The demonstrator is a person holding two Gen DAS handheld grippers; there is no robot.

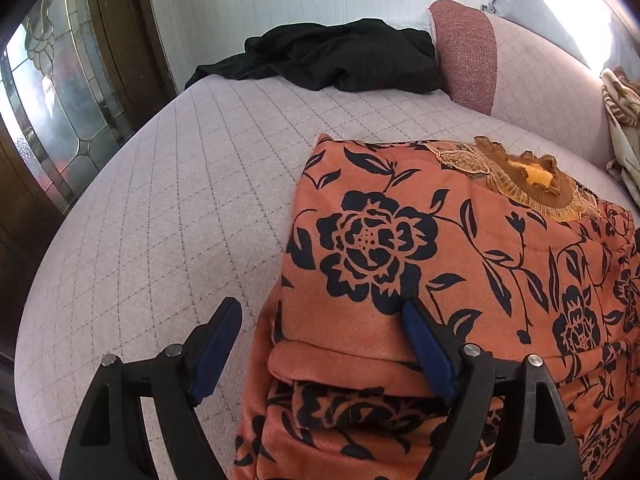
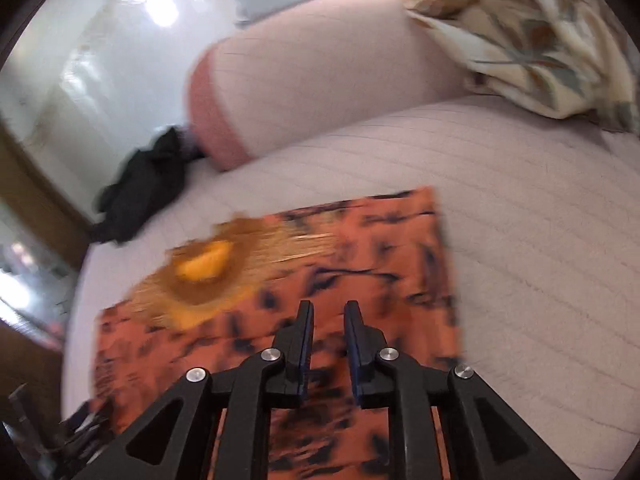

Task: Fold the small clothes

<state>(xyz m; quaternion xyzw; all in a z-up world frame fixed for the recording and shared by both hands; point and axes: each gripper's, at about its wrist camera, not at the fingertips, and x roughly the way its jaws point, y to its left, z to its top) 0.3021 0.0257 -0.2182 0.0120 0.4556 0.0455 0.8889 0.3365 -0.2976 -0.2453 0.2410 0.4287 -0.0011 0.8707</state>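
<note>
An orange garment with black flower print (image 1: 460, 264) lies folded on the pale quilted sofa seat (image 1: 168, 208), with a brown lace collar (image 1: 524, 176) at its far end. My left gripper (image 1: 324, 320) is open, its jaws wide apart over the garment's near left edge; nothing is between the pads. In the right wrist view the same garment (image 2: 360, 264) lies as a flat rectangle, blurred by motion. My right gripper (image 2: 329, 312) hovers above its near part with the jaws a narrow gap apart and empty.
A crumpled black garment (image 1: 340, 56) lies at the far end of the seat, also in the right wrist view (image 2: 140, 188). A pink bolster cushion (image 1: 468, 52) and a cream leaf-print cloth (image 2: 528, 32) sit on the backrest side. A glass-panelled wooden door (image 1: 60, 100) stands left.
</note>
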